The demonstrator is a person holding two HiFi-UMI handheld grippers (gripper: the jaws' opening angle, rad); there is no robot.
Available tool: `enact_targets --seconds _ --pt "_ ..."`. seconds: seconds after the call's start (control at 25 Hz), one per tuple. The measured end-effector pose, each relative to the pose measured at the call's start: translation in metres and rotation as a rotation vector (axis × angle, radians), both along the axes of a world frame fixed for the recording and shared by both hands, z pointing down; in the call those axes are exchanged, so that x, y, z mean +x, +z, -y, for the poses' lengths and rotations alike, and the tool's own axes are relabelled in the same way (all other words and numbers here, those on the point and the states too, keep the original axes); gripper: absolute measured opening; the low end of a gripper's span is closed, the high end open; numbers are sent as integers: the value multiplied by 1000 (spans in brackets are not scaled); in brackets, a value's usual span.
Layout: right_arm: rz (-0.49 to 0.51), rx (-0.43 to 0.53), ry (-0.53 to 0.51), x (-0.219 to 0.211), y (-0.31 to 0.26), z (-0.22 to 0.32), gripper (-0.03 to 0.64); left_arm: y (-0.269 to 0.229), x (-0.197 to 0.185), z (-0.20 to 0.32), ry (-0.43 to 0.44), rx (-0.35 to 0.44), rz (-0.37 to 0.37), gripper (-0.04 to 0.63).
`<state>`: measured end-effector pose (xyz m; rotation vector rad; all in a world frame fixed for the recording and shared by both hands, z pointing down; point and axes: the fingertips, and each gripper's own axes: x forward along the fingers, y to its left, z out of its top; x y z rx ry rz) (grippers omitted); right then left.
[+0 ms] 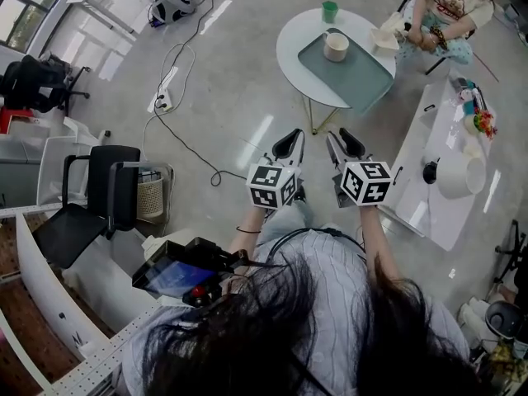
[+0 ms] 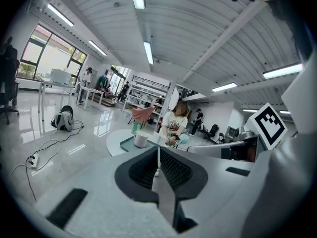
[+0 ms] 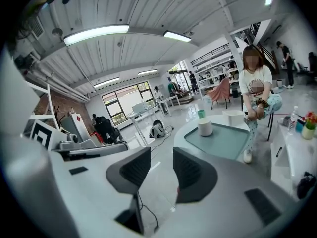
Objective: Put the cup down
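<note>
Left tool [image 2: 158, 158]: jaws together, empty
Right tool [image 3: 162, 168]: jaws apart, nothing between them
Cup [image 1: 336, 45]: upright on the tray [image 1: 367, 77], on the round desk [image 1: 290, 52], well ahead of both tools
Handling: looks ceramic, so probably stiff, smooth and breakable; grip across the wall, below the rim

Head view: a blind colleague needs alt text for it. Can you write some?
Seen from above, a person holds the left hand-held gripper and right hand-held gripper, both empty, over the floor. Ahead, a round table bears a tray with a white cup; a seated person is beside it.
</note>
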<state>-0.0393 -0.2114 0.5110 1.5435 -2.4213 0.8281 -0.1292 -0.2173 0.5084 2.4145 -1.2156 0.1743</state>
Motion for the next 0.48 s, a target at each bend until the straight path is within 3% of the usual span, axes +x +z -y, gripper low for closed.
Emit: enact_targets --seconds 0.48 --pt "12 62 -53 22 -23 -50 129 -15 29 -44 -22 17 -11 20"
